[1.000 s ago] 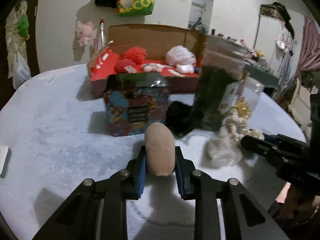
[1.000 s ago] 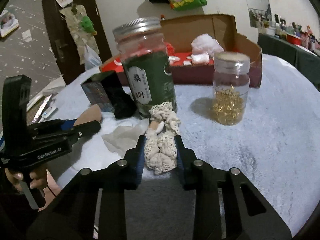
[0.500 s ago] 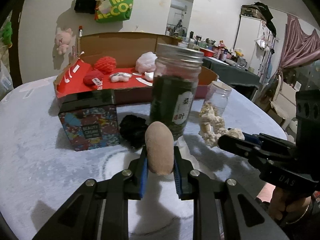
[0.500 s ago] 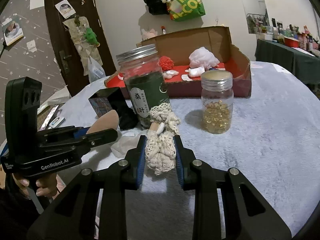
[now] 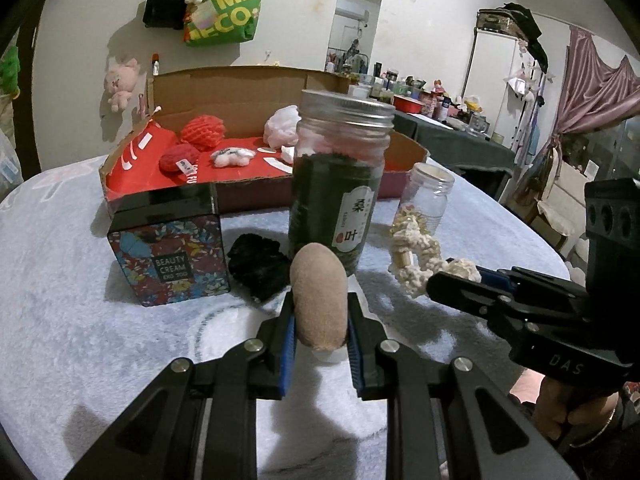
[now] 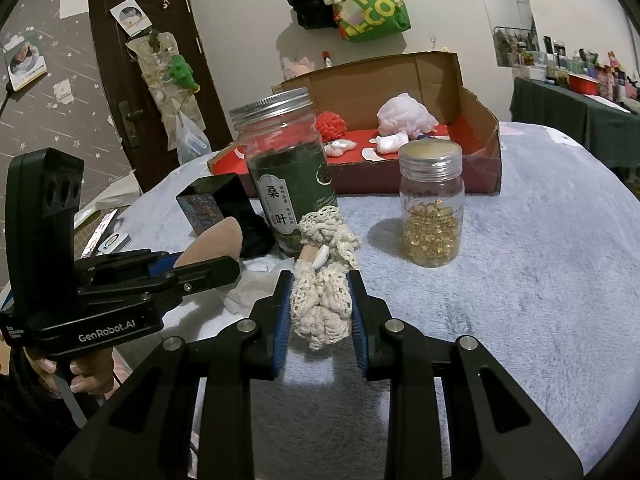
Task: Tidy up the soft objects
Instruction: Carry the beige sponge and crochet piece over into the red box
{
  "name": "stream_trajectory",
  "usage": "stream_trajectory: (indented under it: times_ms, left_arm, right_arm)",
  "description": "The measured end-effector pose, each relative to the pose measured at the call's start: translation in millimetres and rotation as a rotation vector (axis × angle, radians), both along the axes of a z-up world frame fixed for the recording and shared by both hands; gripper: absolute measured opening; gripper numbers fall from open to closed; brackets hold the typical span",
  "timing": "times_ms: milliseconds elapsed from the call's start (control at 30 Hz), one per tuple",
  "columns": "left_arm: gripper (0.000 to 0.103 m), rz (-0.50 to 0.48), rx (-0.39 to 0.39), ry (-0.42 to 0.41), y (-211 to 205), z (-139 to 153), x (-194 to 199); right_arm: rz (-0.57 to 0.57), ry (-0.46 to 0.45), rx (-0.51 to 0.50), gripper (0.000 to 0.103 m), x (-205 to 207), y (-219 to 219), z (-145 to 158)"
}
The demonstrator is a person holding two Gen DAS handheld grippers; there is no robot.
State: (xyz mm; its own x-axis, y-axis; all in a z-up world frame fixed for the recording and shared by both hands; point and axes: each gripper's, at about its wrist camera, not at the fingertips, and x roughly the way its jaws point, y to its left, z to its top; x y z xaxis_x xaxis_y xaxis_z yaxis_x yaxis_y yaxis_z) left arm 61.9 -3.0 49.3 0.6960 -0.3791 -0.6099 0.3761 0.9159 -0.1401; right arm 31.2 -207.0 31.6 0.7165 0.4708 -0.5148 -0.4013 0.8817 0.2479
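My left gripper (image 5: pixel 320 312) is shut on a tan makeup sponge (image 5: pixel 319 294) and holds it above the table. My right gripper (image 6: pixel 320 292) is shut on a cream lace scrunchie (image 6: pixel 322 280), also lifted. The sponge also shows in the right wrist view (image 6: pixel 214 242), and the scrunchie in the left wrist view (image 5: pixel 416 256). An open cardboard box (image 5: pixel 240 92) with a red floor stands at the back and holds red mesh puffs (image 5: pixel 202 134), a white puff (image 5: pixel 282 126) and small white pieces. A black soft item (image 5: pixel 258 266) lies by the green jar.
A tall green tea jar (image 5: pixel 340 184) and a small jar of gold beads (image 6: pixel 432 204) stand before the box. A patterned beauty cream box (image 5: pixel 170 248) stands at the left. A crumpled white tissue (image 6: pixel 250 290) lies on the fluffy table cover (image 6: pixel 540 280).
Both grippers have lifted with their items and drawn back a little from the table. The view has risen, so the box interior shows more.
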Motion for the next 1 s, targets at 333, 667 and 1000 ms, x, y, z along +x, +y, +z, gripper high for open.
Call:
stream_trajectory:
  times_ms: [333,667,1000]
  left_arm:
    - [0.023,0.062,-0.006,0.012,27.8,-0.2,-1.0]
    - [0.023,0.147,0.023,0.001,68.9,1.6,-4.8]
    - [0.023,0.179,0.022,0.012,116.0,4.8,12.6]
  right_arm:
    - [-0.033,0.020,-0.003,0.025,-1.0,-16.0,-4.2]
    - [-0.089,0.026,-0.020,0.025,-1.0,-45.9,-3.9]
    - [-0.121,0.054,-0.032,0.025,7.6,-75.0,-7.7]
